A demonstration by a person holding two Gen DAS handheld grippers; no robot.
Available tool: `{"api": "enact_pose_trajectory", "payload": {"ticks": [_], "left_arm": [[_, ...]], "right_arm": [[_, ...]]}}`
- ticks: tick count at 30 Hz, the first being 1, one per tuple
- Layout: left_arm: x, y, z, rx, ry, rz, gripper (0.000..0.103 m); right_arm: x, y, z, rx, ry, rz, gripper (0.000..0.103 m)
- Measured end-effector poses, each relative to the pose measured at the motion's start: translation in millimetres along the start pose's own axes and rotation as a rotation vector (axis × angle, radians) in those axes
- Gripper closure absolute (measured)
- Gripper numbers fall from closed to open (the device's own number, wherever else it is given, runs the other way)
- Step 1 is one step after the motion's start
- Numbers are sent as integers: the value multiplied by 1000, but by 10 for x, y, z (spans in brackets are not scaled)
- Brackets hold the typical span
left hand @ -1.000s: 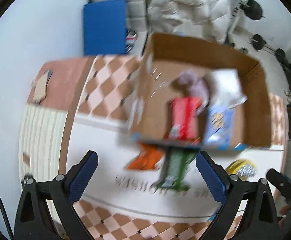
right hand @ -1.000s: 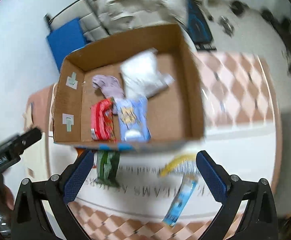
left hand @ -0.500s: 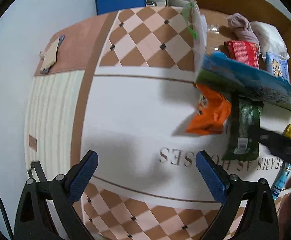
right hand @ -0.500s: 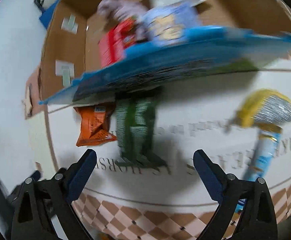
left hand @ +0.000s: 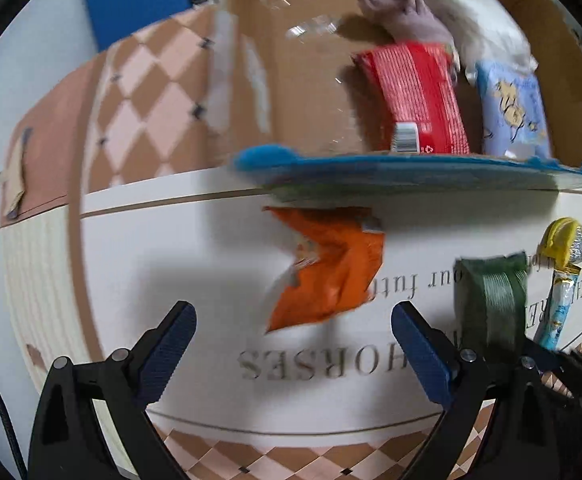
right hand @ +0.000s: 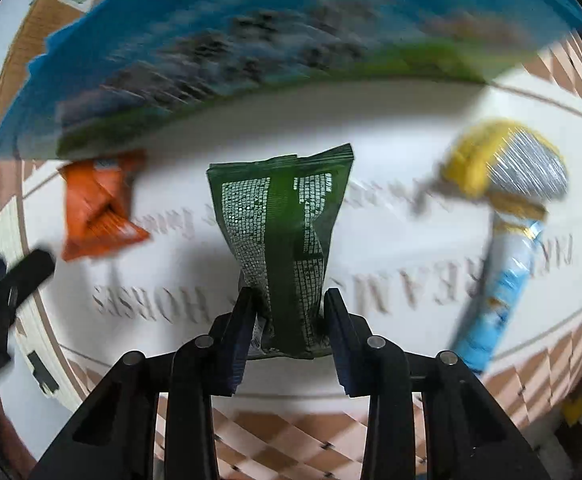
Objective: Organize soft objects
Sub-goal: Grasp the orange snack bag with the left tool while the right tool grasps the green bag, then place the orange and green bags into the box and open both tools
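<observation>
The right gripper (right hand: 287,312) points down at the green bag (right hand: 287,240). Its jaws are closing, and the bag's near end sits between them. The pads look like they are touching the bag's sides, and the bag bends in a bit there. The bag lies flat on the mat (right hand: 371,248), just in front of the box (left hand: 311,92).

The left gripper (left hand: 291,344) is wide open with nothing in it. It hangs over the mat, just in front of the orange bag (left hand: 331,272).

In the box there are a red pack (left hand: 415,92), a blue pack (left hand: 511,108) and some cloth (left hand: 403,12). A yellow and blue tube (right hand: 507,240) lies on the mat to the right, apart from the green bag.

What could go wrong: the jaws hold only the thin end of the green bag. It is smooth and soft, so it may slip out or hang down and swing. The box flap (right hand: 251,52) sticks out over the bags, so a lifted bag may bump it and drop. A hard squeeze may crush what is inside
</observation>
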State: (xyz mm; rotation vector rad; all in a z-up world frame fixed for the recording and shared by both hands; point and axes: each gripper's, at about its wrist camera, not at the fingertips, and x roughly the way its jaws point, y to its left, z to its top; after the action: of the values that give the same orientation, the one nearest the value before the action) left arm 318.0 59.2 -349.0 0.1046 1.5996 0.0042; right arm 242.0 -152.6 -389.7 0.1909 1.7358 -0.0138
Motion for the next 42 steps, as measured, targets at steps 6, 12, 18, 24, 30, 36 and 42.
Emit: {"api": "enact_pose_trajectory", "payload": {"ticks": [6,12,18,24,30,36,42], "left_arm": [[302,-93,238,29,82,-7,44],[355,-5,91,11,115,-8,59],[345,83,-610,-79,172,-106,58],[513,-37,-1102,-93,240,-135,58],[460,-210,-1056,-96,230,-116,56],[414,-479,-807,-78,237,-91,56],[478,-519,-794,-83,237,-84,56]], "right_arm": [[-117,-96,-24,-21,-16,3,33],[84,14,158,-22,47,10,30],[279,62,-111,-85,111,-18,62],[343,44,-560,-154,153,-33,64],[398,71,-644,-146,151,-37,63],[355,90,-576,-140,139,-39,62],[426,263,-636,-153,138,-54,60]]}}
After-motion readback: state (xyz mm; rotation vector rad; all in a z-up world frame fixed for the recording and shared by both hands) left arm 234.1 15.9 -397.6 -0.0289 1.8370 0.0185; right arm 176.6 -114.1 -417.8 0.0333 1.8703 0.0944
